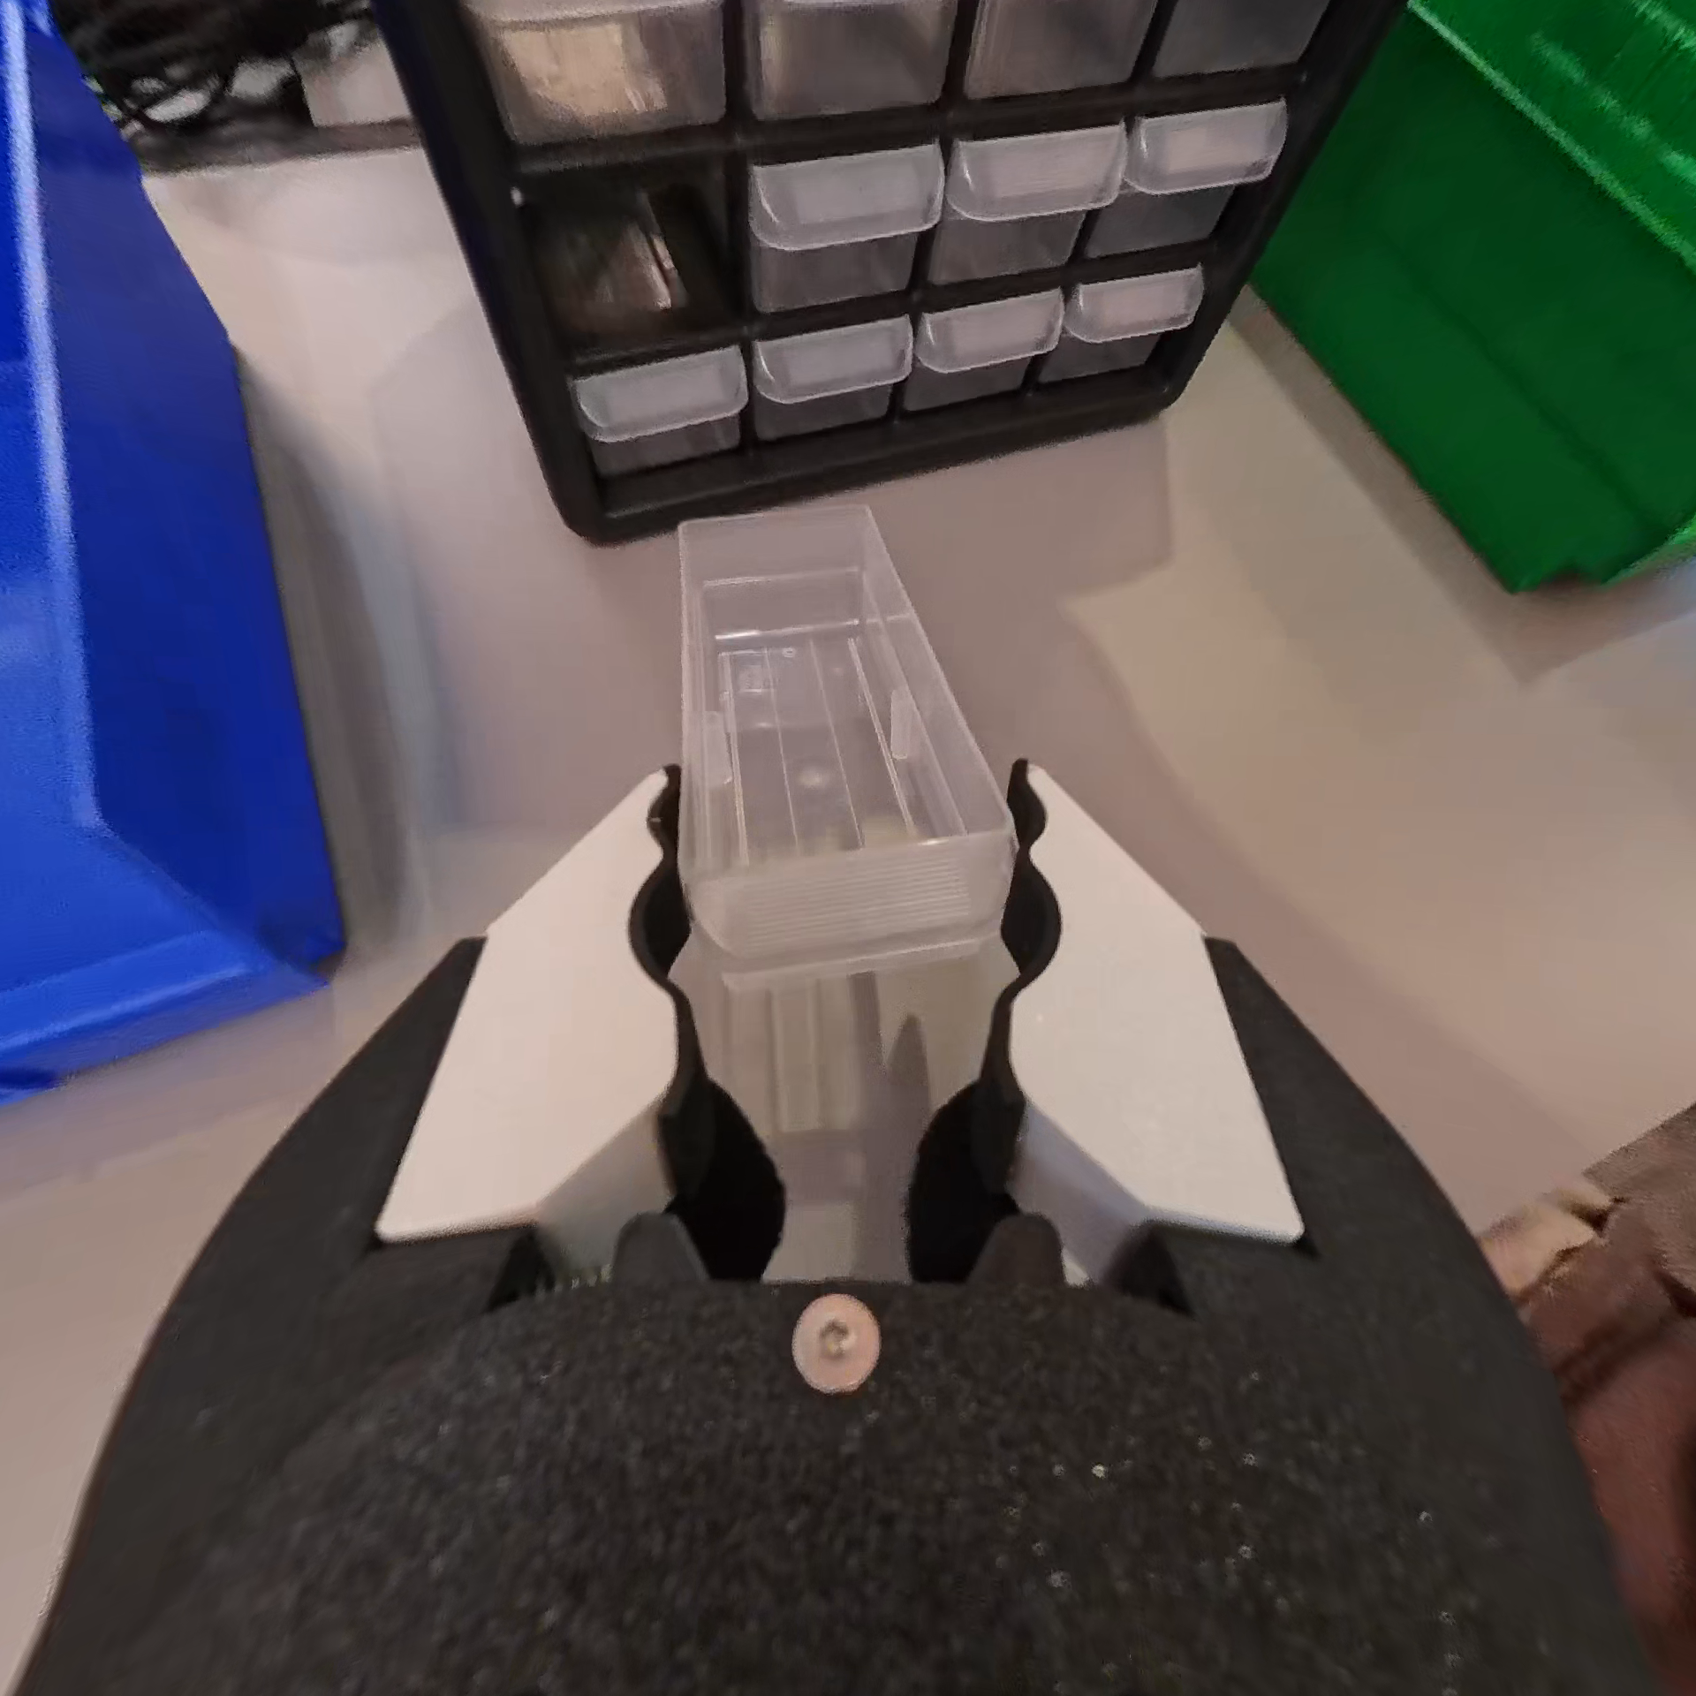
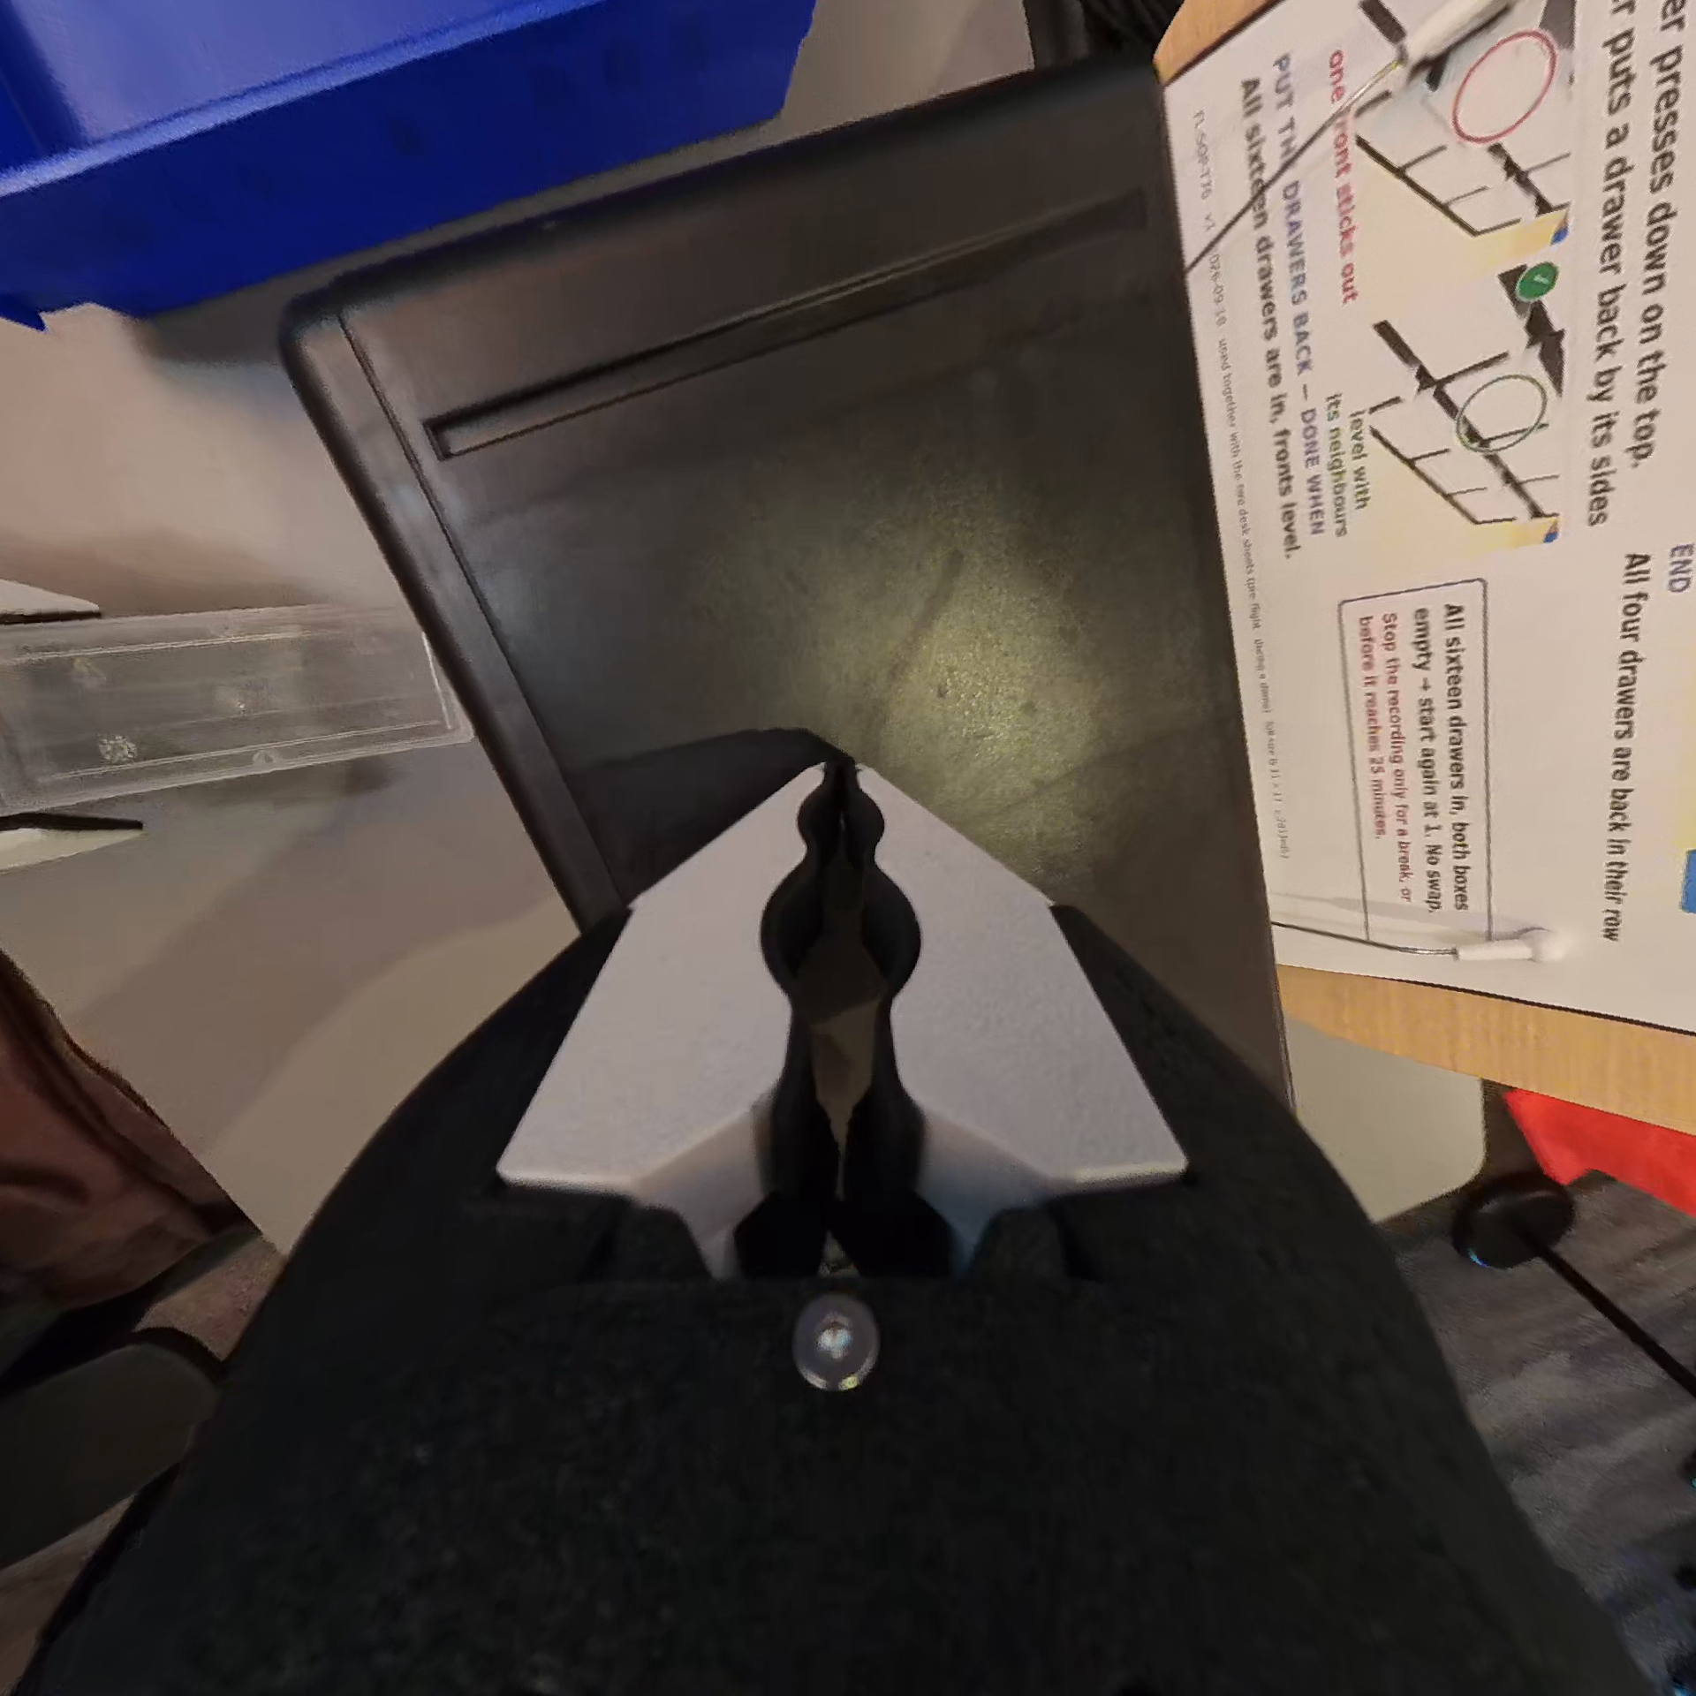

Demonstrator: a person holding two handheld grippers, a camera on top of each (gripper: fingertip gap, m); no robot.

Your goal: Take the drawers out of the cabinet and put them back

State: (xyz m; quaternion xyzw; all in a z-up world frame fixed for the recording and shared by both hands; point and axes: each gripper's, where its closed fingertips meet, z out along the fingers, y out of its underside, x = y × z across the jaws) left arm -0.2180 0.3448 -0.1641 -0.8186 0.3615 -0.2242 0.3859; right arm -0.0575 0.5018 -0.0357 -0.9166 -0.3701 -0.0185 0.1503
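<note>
The black cabinet (image 1: 881,275) is stood on the table (image 1: 1285,780) between a blue bin (image 1: 138,551) and a green bin (image 1: 1514,275); one slot (image 1: 615,262) in its left column is seen empty. Its top is pressed by the right gripper (image 2: 840,780), jaws closed on nothing, probably for steadying. A clear drawer (image 1: 817,734) is clamped by its sides in the left gripper (image 1: 844,808), jaws partly open around it, aimed at the cabinet.

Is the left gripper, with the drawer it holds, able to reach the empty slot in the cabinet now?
Probably yes. The left gripper holds the clear drawer by its sides, in front of the cabinet. The empty slot lies ahead, slightly left, with nothing between.
</note>
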